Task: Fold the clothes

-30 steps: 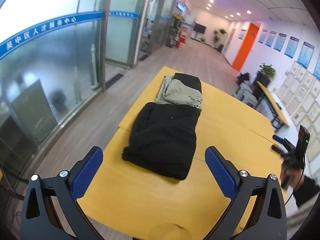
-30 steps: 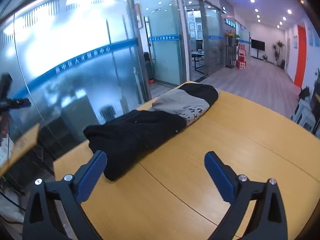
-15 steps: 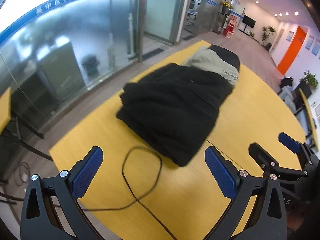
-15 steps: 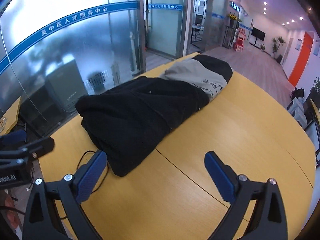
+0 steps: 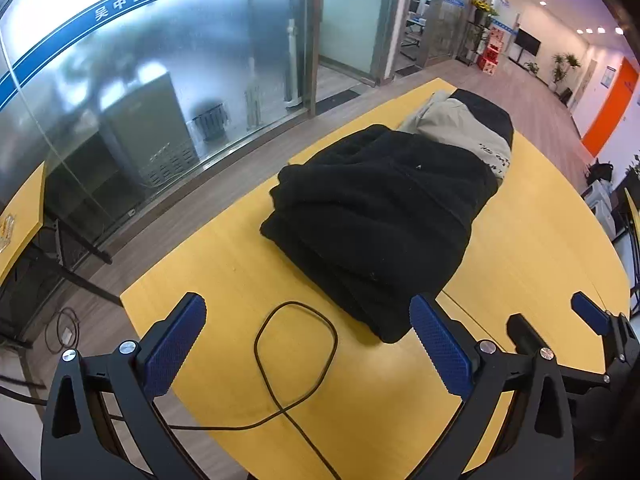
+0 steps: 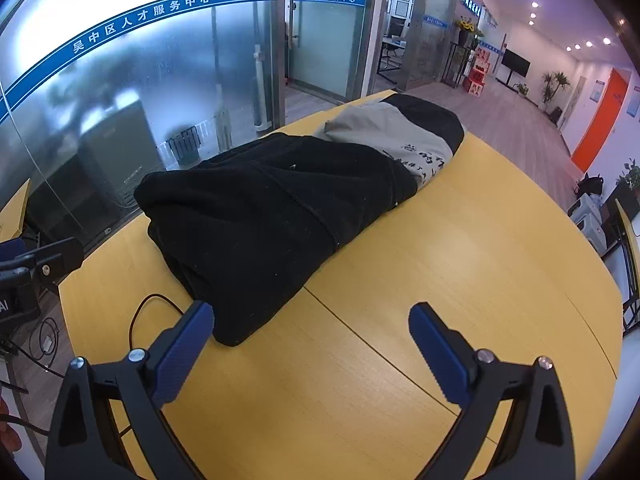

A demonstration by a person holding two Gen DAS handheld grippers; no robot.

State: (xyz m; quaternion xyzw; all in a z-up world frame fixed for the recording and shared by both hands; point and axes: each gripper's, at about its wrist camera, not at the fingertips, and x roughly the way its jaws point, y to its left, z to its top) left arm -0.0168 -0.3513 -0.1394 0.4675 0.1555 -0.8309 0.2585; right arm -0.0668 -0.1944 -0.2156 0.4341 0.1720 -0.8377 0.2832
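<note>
Fleece-like black garment (image 5: 384,224) lies bundled mid-table (image 6: 460,280), a beige garment (image 6: 396,136) beyond it. Likely soft, bulky and floppy; its near corner suits pinching. Left gripper (image 5: 308,346) and right gripper (image 6: 312,344) hover nearby, fingers apart, empty.

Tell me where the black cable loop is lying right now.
The black cable loops on the yellow table between the left gripper fingers, just short of the folded black garment.
</note>
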